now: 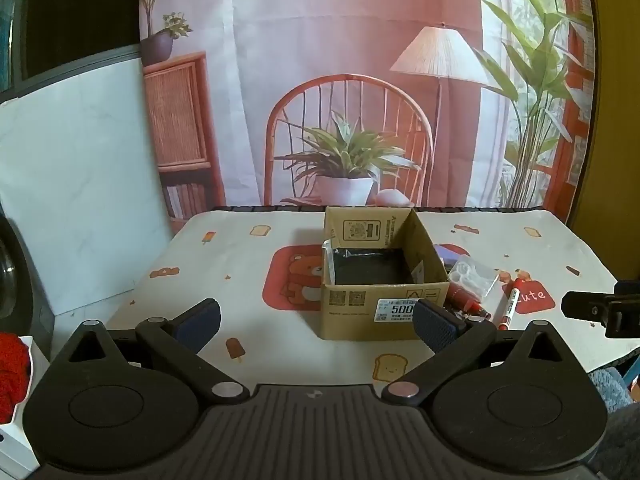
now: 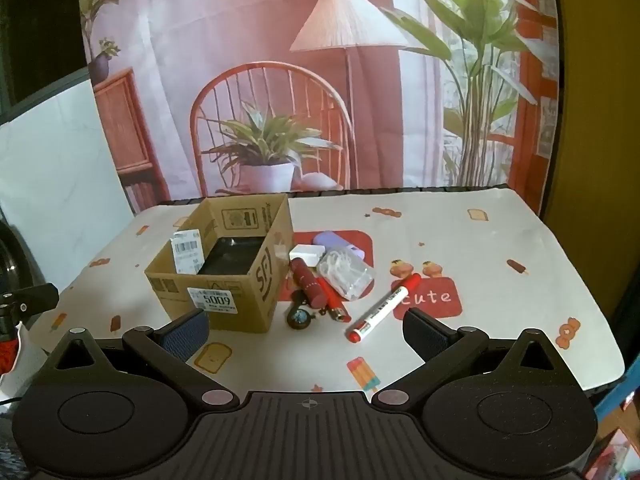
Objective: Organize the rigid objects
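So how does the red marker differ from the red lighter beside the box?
The red marker has a white labelled barrel with red ends; the red lighter is red throughout with a metal tip. The marker is longer and lies alone, angled away from the cardboard box; the lighter lies in the clutter against a dark red tube. Both lie flat on the tablecloth, outside the box.

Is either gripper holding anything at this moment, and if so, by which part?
Nothing is held. The left gripper and the right gripper both stand wide open above the table, with the cardboard box and red marker lying untouched.
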### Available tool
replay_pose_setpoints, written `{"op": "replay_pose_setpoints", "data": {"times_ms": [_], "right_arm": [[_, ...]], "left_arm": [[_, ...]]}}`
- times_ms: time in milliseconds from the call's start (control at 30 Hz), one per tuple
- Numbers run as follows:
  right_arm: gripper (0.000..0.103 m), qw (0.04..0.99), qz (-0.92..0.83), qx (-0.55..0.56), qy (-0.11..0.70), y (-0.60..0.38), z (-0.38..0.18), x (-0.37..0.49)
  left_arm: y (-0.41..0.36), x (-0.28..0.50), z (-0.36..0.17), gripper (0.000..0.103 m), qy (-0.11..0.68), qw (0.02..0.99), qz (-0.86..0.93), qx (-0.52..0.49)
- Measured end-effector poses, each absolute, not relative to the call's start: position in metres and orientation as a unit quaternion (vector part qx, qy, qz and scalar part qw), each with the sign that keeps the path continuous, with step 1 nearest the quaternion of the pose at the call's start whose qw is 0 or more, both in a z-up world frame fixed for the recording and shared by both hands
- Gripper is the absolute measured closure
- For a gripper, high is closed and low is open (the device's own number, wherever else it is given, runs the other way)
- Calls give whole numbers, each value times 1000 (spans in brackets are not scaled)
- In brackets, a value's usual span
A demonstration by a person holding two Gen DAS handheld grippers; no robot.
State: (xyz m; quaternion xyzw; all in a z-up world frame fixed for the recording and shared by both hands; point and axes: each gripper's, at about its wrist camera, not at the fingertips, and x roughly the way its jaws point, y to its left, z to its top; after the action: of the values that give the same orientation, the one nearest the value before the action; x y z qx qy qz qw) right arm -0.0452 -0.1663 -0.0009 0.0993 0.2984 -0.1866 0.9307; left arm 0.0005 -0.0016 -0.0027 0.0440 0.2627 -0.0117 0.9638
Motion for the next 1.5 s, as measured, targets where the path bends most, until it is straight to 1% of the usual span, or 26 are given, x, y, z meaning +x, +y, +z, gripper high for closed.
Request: {"op": "replay_pose_setpoints", "data": {"times_ms": [1500], "right_arm": [[0, 927, -185, 107, 308, -165, -8, -42]], "left_arm": [[-2, 5, -6, 0, 283, 958, -7, 36]]}}
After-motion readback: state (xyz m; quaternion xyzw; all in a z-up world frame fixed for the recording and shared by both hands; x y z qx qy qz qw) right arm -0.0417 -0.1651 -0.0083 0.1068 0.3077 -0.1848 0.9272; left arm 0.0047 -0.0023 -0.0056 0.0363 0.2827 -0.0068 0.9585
